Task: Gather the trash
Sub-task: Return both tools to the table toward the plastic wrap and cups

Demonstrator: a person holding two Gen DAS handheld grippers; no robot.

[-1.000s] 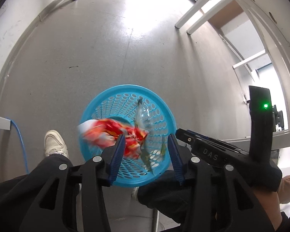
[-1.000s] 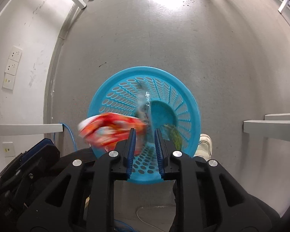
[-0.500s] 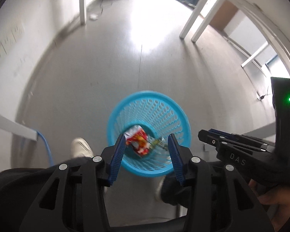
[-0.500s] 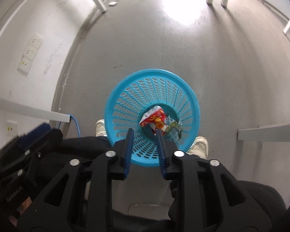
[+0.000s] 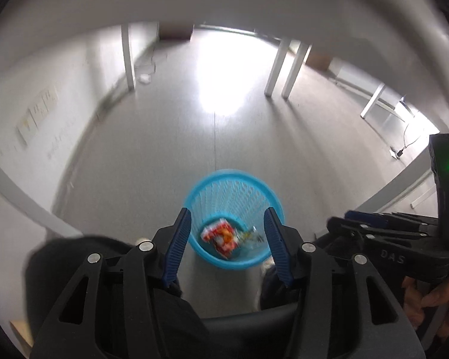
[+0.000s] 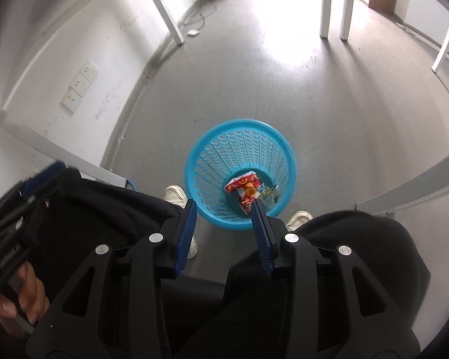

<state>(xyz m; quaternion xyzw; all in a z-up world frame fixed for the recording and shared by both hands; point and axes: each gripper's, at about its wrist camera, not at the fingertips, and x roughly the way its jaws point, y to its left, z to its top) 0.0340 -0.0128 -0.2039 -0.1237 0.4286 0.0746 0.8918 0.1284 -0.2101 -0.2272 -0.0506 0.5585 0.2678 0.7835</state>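
A blue perforated waste basket [image 5: 224, 193] stands on the grey floor between the person's feet; it also shows in the right wrist view [image 6: 221, 161]. A red and orange snack wrapper [image 5: 221, 237] lies at its bottom beside clear crumpled plastic [image 5: 251, 236]; the wrapper shows in the right wrist view [image 6: 244, 187] too. My left gripper [image 5: 227, 218] is open and empty, high above the basket. My right gripper [image 6: 224, 209] is open and empty, above the basket's near rim.
White table legs [image 5: 280, 70] stand on the far floor. A wall with sockets [image 6: 79, 85] runs along the left. White table edges [image 6: 410, 179] flank the basket on both sides. The person's white shoes [image 6: 175, 194] and dark-clothed knees [image 6: 359, 239] are below.
The wrapper left the grippers and dropped into the basket. Both grippers rose away from the basket and tilted up; the right gripper's jaws opened wider.
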